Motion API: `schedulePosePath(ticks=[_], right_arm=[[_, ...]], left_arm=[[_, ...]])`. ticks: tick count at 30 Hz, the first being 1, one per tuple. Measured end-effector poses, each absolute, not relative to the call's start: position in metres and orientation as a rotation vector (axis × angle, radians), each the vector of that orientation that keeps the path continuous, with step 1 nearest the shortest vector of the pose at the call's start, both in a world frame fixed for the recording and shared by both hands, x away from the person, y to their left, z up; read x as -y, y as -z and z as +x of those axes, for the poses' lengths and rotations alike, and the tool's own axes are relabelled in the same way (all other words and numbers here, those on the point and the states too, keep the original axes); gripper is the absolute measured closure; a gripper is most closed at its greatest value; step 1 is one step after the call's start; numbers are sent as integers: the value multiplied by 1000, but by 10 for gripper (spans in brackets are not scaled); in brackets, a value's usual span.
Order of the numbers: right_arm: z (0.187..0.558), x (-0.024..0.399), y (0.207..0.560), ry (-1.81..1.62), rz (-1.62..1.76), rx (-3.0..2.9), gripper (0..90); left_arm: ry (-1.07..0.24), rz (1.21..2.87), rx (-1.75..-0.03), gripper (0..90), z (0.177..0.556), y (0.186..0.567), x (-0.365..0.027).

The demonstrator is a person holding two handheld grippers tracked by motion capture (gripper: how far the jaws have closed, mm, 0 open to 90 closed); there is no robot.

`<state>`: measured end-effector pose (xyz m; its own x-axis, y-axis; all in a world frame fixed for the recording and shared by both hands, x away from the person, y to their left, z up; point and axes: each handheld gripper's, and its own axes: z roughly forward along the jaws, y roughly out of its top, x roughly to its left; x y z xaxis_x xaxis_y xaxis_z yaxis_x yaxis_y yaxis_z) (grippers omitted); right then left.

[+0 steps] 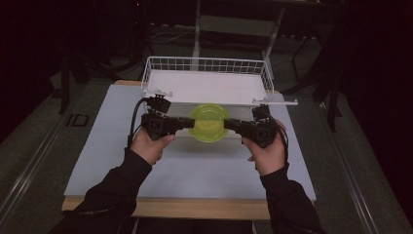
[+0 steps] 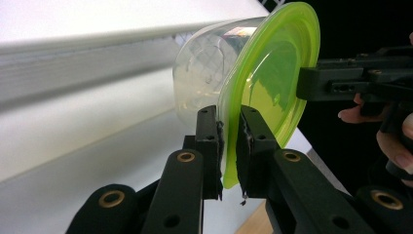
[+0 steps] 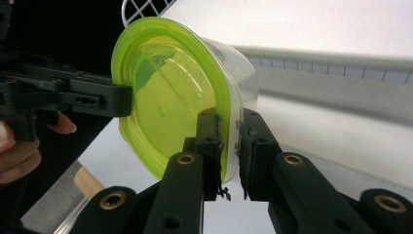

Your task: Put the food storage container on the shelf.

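High view: the lidded container (image 1: 209, 122) was held clear of the worktop (image 1: 195, 165), its rim pinched at nine o'clock by the left tool (image 1: 186, 123) and at three by the right tool (image 1: 229, 125), with the wire basket (image 1: 204, 63) at twelve.

High view looks down my bench (image 1: 195, 170) from above; my claw cameras face inward, close, sharing the green-lidded container (image 1: 209, 122).

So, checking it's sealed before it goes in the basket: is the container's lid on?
On: the green lid covers the clear container's mouth.
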<state>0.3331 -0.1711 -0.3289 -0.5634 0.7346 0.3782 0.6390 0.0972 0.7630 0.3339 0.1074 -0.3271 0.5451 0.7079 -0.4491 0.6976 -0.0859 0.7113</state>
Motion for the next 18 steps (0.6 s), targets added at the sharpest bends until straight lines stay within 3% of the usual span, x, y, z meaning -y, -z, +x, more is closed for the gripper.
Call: schedulePosePath(ticks=[18], right_arm=[[385, 163, 291, -1486, 1488, -2224, 800]], left_arm=[[-49, 1768, -1250, 817, 380, 287, -109]])
